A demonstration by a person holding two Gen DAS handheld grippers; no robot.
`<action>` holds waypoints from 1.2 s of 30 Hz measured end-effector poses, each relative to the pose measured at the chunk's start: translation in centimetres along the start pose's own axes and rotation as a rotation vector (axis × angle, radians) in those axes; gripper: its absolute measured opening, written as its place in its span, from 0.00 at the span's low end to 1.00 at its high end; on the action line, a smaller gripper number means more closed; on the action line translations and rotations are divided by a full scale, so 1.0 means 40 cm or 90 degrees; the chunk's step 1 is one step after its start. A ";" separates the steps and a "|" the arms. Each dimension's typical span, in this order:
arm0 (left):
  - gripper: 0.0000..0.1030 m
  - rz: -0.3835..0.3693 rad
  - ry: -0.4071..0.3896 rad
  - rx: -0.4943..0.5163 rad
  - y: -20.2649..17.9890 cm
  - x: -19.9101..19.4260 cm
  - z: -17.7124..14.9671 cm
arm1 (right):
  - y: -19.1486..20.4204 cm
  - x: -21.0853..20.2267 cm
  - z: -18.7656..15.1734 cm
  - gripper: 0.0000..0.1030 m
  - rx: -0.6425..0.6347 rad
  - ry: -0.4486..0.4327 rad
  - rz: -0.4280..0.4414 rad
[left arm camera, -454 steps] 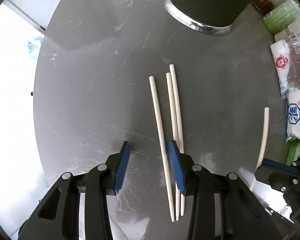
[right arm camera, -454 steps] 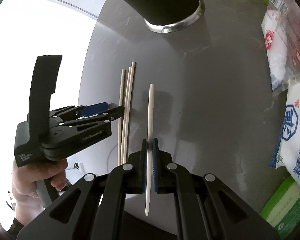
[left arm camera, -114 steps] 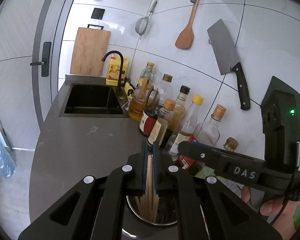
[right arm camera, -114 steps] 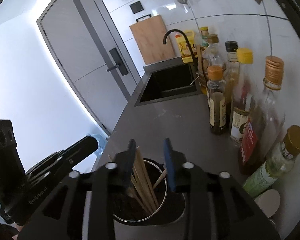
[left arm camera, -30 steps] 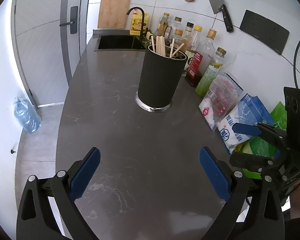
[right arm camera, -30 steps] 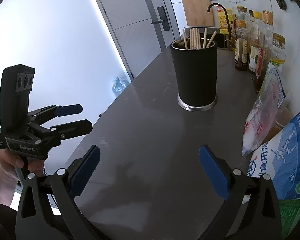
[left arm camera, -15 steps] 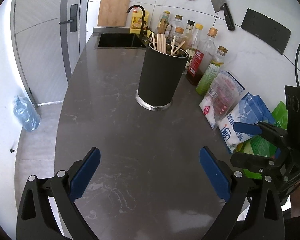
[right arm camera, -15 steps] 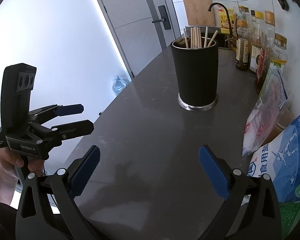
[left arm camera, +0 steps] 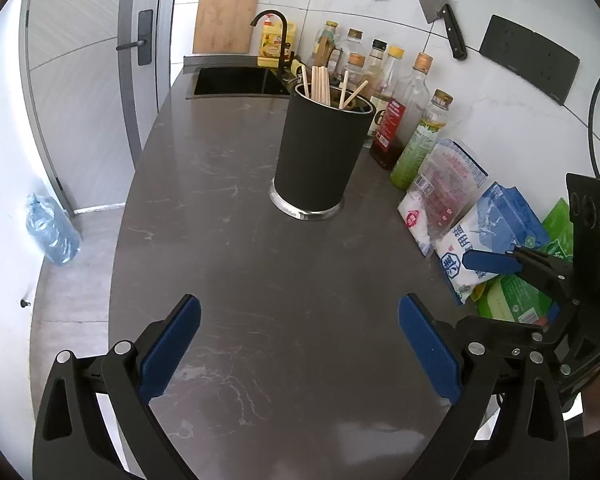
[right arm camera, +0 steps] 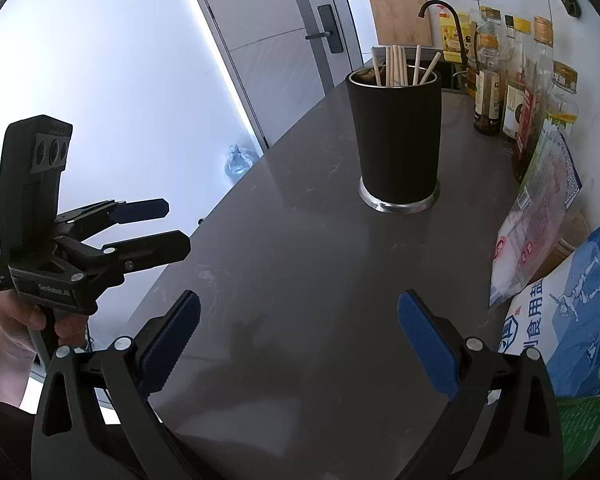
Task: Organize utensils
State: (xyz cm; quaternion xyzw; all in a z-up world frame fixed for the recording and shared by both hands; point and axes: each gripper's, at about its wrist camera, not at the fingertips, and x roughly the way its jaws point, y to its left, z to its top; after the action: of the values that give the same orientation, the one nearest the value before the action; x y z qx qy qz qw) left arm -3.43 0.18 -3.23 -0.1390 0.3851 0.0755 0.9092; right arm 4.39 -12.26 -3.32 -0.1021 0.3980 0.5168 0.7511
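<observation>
A black utensil holder [left arm camera: 320, 152] with a steel base stands on the dark stone counter [left arm camera: 240, 280]; it also shows in the right wrist view [right arm camera: 396, 140]. Several pale chopsticks [left arm camera: 322, 88] stand upright in it, also seen in the right wrist view [right arm camera: 398, 66]. My left gripper [left arm camera: 300, 344] is wide open and empty, held above the near counter. My right gripper [right arm camera: 300, 340] is wide open and empty too. Each gripper appears in the other's view: the right one at the right [left arm camera: 500, 272], the left one at the left [right arm camera: 148, 228].
Bottles [left arm camera: 384, 76] line the wall behind the holder. Food bags [left arm camera: 460, 216] lie along the counter's right side, also in the right wrist view [right arm camera: 548, 200]. A black sink [left arm camera: 236, 84] with a tap is at the far end. The counter's left edge drops to the floor.
Long before, chopsticks lay on the counter and were carried into the holder. Over the last second both open grippers have edged slightly closer to the holder.
</observation>
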 end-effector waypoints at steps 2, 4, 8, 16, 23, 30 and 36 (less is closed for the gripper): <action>0.94 0.000 -0.001 0.002 -0.002 0.000 0.000 | 0.000 0.000 -0.001 0.95 0.001 0.000 0.000; 0.94 0.001 0.001 0.001 -0.002 0.000 -0.001 | 0.000 0.003 0.000 0.95 0.002 0.003 0.003; 0.94 -0.001 0.005 0.002 -0.002 0.002 -0.002 | 0.000 0.008 0.001 0.95 0.003 0.004 0.000; 0.94 0.003 0.008 0.003 0.000 0.008 -0.003 | -0.008 0.012 0.006 0.95 0.012 0.003 0.003; 0.94 0.000 0.011 0.001 0.000 0.011 -0.003 | -0.015 0.014 0.010 0.95 0.016 0.004 0.001; 0.94 -0.001 0.011 -0.002 0.002 0.013 -0.004 | -0.016 0.018 0.007 0.95 0.023 0.008 0.005; 0.94 0.000 0.016 -0.002 0.001 0.020 -0.007 | -0.019 0.016 0.004 0.95 0.025 0.007 0.004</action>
State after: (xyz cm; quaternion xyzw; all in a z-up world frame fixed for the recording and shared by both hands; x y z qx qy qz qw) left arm -3.07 0.17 -3.98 -0.1418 0.3959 0.0742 0.9042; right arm 5.22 -12.06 -3.88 -0.0886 0.4128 0.5107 0.7490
